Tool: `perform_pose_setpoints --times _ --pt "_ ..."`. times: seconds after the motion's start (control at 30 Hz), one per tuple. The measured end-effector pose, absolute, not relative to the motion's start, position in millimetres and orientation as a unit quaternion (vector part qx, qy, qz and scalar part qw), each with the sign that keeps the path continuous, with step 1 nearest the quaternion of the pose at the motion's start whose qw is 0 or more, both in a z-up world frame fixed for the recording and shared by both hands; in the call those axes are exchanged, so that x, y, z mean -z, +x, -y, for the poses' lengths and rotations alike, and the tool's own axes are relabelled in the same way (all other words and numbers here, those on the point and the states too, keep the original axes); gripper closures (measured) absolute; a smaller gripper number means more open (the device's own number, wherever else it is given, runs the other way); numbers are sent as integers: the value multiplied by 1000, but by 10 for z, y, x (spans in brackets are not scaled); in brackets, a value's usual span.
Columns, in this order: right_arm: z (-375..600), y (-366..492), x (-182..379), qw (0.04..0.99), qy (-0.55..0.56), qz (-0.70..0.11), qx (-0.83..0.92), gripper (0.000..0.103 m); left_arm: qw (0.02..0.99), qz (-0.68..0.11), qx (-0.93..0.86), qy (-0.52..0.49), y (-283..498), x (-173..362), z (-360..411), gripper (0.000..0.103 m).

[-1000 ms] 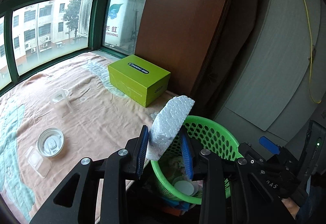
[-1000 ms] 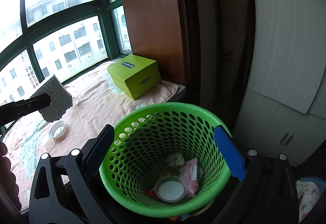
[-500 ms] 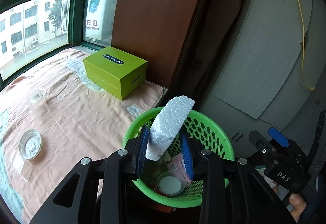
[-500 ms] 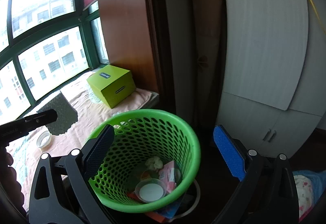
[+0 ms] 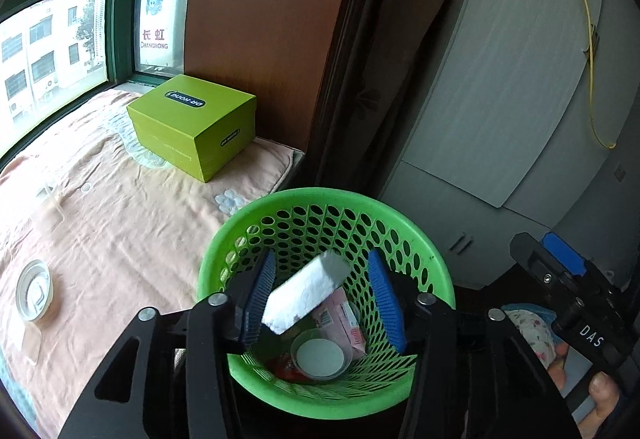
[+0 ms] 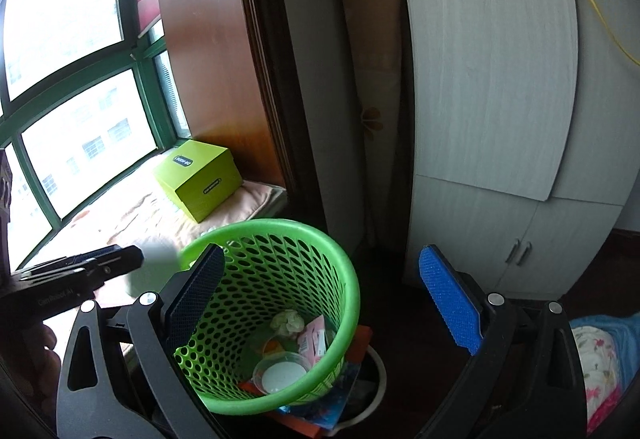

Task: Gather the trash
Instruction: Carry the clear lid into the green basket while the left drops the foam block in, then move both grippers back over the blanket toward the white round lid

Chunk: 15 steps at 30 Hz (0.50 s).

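Foam: white foam piece tilted over the green basket, between the opening left gripper, loose.
Right gripper: wide, empty.
Around: green box, lid on blanket.

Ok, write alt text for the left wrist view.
A white foam piece drops, tilted, from the opening left gripper into a green basket of trash. A lime box sits on the bedding behind.
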State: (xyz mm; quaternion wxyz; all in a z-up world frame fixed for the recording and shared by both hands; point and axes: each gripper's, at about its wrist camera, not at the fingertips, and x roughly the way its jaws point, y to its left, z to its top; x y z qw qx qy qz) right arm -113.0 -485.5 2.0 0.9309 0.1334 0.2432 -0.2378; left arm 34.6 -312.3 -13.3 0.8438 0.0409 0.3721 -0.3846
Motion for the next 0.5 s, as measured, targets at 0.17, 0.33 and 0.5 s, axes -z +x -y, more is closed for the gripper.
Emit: perform_pose_setpoints --times 0.17,0.33,0.5 --pt "4849 -1123 -17 931 135 -245 234 6 842 -380 381 42 351 190 3134 40" --pt "4794 -1074 -16 933 132 -247 225 6 848 -381 366 41 379 194 3046 37" --pt "4714 -1001 -16 936 127 -250 211 6 864 -371 339 44 387 132 2887 32"
